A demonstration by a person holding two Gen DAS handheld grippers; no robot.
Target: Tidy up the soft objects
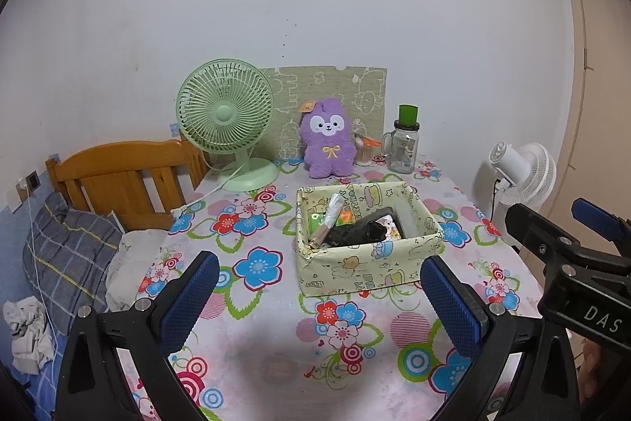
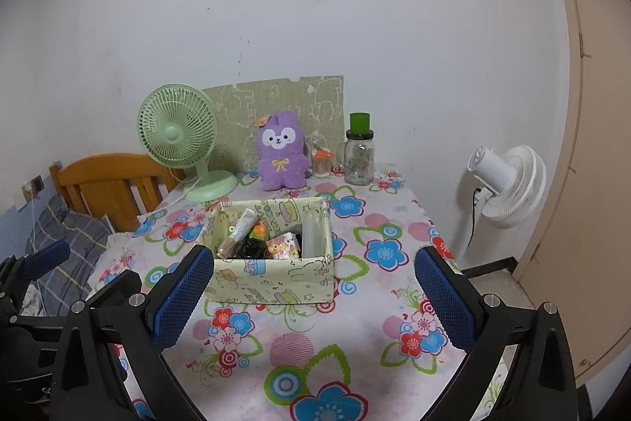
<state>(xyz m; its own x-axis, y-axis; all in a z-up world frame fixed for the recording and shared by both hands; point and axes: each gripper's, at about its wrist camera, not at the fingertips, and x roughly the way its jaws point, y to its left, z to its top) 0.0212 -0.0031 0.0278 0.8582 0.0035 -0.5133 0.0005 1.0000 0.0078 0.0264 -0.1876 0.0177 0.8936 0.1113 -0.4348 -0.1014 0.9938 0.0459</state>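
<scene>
1. The fabric box (image 1: pixel 368 243) is taken as the landmark; it stands on the flowered table (image 1: pixel 276 362), and small things are seen lying in it, among them a pale rolled item, something black and a patterned packet. Whether any of these is soft cannot be told.
2. Left of the box and further back, a green desk fan (image 1: pixel 226 123) is seen upright; beyond the table's left edge a wooden headboard (image 1: pixel 122 180) and a plaid pillow (image 1: pixel 67 247) are seen.
3. The left gripper (image 1: pixel 319 296) is held just short of the box's near wall, above the table; its jaws are spread wide and nothing is held between them.
4. Straight behind the box, near the wall, the purple plush toy (image 1: pixel 326 141) is seen sitting upright on the table, outside the box and apart from it.
5. Right of the plush and behind the box, a glass jar (image 1: pixel 404 146) with a green cup on top is seen.
6. The right gripper (image 2: pixel 313 296) is likewise held short of the box, to the right of the left one, jaws wide and empty.
7. The scene would suit either a plush waiting to be put into the box or a plush set out on display from it; the stage is not settled by these views.
8. Any grasp of the plush would call for a reach over the box, the jar being avoided, and a gentle closing on the yielding body.
</scene>
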